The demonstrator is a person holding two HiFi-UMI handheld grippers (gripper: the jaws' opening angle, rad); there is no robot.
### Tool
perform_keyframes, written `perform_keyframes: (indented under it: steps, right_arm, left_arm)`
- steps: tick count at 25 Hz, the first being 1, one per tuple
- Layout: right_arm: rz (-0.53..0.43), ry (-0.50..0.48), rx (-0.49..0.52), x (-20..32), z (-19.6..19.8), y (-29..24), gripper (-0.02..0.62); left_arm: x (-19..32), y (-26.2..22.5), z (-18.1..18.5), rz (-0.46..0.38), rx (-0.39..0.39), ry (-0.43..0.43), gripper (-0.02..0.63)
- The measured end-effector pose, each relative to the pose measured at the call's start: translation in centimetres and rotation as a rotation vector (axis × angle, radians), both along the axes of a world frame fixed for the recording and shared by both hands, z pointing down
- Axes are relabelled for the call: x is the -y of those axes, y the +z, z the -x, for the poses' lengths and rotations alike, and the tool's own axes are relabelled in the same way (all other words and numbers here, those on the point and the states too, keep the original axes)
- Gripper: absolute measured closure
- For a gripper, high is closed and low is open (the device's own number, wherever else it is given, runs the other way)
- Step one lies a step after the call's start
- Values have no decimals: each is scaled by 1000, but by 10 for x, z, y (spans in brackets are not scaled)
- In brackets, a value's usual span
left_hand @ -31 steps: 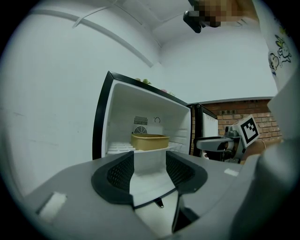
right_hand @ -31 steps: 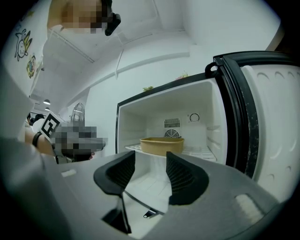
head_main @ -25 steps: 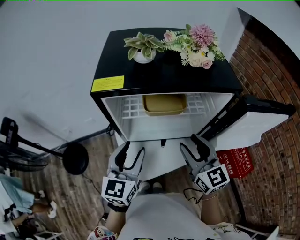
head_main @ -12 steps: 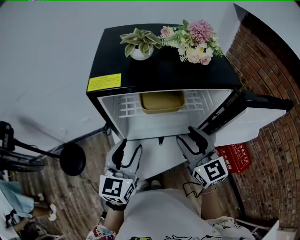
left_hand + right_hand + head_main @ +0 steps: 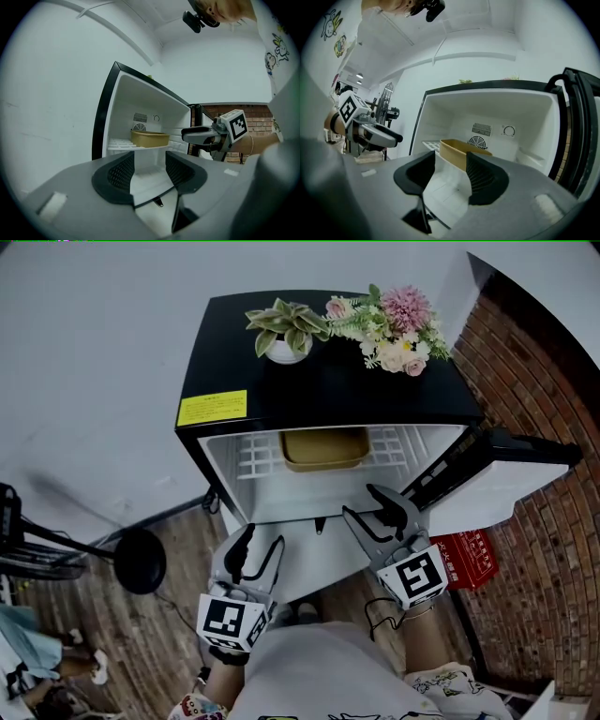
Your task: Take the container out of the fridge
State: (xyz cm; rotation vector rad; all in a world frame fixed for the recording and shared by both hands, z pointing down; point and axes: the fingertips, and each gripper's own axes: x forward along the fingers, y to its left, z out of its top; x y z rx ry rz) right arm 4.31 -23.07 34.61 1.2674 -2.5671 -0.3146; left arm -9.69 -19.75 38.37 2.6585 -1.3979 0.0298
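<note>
Door [image 5: 511,474] is found open; container [image 5: 325,447] is not yet gripped, seated on the fridge shelf [image 5: 258,454]. Left hand-held gripper [image 5: 262,538] and right hand-held gripper [image 5: 364,502] are held wide, empty, short of it.

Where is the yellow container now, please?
In the head view the container sits on the white wire shelf inside the open fridge, mid-width, beyond the left gripper and the right gripper.

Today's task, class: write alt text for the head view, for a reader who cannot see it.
Seen from above, a tan container sits on the wire shelf of an open black-topped fridge, while the left gripper and right gripper hover open and empty before it. A potted plant and flowers stand on top.
</note>
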Motion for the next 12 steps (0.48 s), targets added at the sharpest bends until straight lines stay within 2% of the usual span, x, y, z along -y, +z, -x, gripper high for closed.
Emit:
perform_keyframes:
  steps: [3, 9, 12]
  right_arm:
    - [-26, -28, -67, 6, 9, -2, 393]
    - [-44, -62, -113, 18, 27, -4, 391]
    - [-53, -76, -178, 24, 34, -2, 393]
  left_arm:
    - [-1, 3, -1, 1, -2, 10, 403]
    - [-2, 4, -1, 3, -7, 16, 405]
    - [-4, 4, -2, -1, -10, 17, 405]
